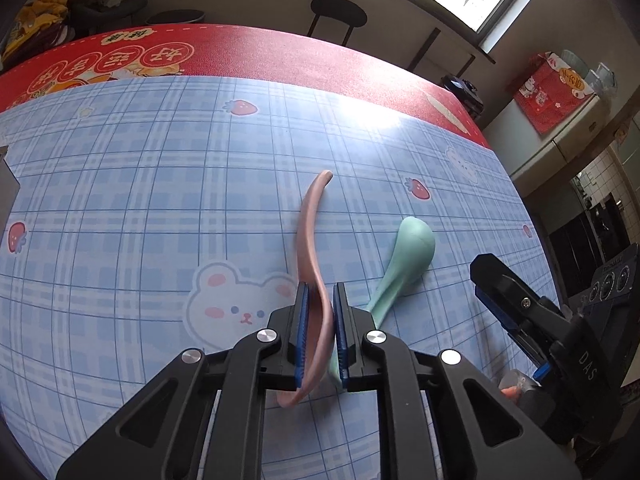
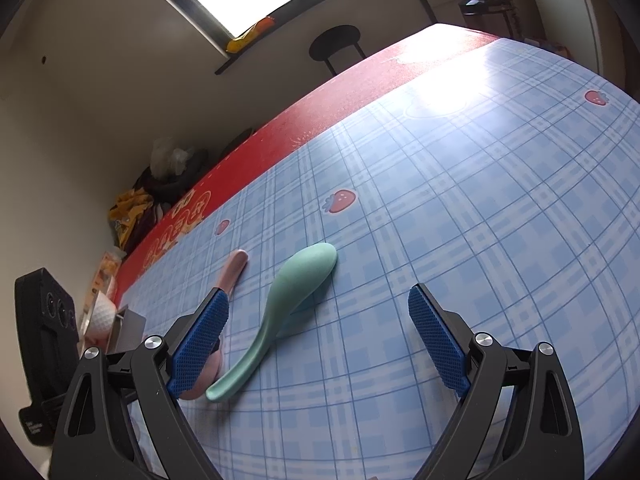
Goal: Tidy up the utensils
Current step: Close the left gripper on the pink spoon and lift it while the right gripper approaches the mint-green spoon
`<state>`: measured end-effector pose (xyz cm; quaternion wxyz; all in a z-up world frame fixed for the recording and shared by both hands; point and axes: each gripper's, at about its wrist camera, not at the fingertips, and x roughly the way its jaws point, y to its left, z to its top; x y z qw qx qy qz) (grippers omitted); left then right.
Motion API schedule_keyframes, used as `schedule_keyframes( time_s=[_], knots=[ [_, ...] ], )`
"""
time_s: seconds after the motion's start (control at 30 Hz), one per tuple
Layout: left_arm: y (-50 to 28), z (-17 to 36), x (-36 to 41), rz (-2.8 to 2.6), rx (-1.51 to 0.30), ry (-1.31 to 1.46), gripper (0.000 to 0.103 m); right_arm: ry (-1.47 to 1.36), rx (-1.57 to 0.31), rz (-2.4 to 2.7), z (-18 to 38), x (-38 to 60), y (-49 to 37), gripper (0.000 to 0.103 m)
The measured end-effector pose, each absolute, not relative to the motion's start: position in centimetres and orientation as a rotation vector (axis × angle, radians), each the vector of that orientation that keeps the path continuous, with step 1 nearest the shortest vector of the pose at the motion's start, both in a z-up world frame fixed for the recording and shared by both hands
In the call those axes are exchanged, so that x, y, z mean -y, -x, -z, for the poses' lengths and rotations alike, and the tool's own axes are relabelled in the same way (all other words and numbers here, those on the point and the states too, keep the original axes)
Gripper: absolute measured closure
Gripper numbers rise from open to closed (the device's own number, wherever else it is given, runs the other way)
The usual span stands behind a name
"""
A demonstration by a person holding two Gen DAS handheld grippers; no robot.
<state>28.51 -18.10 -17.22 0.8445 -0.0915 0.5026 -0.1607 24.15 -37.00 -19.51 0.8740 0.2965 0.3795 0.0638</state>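
Left claw sits nearly closed, blue pads pinching the pink spoon near its bowl end. The spoon stands on edge between the pads, bowl end toward the camera and poking out below the claw, handle running away from the camera with its tip resting on the table. Long axis goes roughly near-to-far, slightly curved.

Green spoon lies flat on the table just right of the left claw, bowl face down at the far end, handle coming back toward the claw. Its near handle end passes behind the right pad; can't tell if it touches. Axis is diagonal, near-left to far-right in the left wrist view.

Right claw is wide open, holding nothing. In its own view the green spoon lies between the two fingers, nearer the left one, not touching the pads. The pink spoon shows partly behind that left finger.

Farther out: blue plaid mat with bunny and strawberry prints, then a red mat along the far edge, a black stool beyond the table.
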Motion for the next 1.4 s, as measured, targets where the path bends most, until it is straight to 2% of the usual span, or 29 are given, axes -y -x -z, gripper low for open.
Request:
schedule_keyframes(
  time_s=[0.4, 1.07, 1.13, 1.4],
  knots=[
    [-27.2, 16.9, 17.4, 0.343, -1.006, 0.161, 0.093, -0.632, -0.79, -0.15, 19.4, 37.1, -24.1, 0.015],
    [-18.8, 13.7, 9.5, 0.342, -0.837, 0.181, 0.093, -0.691, -0.812, -0.344, 19.4, 35.4, -24.4, 0.015],
    [-17.8, 13.4, 8.6, 0.342, -0.825, 0.183, 0.093, -0.691, -0.845, -0.337, 19.7, 34.7, -24.7, 0.028],
    [-15.1, 13.1, 5.5, 0.367, -0.806, 0.233, 0.093, -0.565, -0.908, -0.239, 19.6, 31.1, -26.1, 0.03]
  ],
)
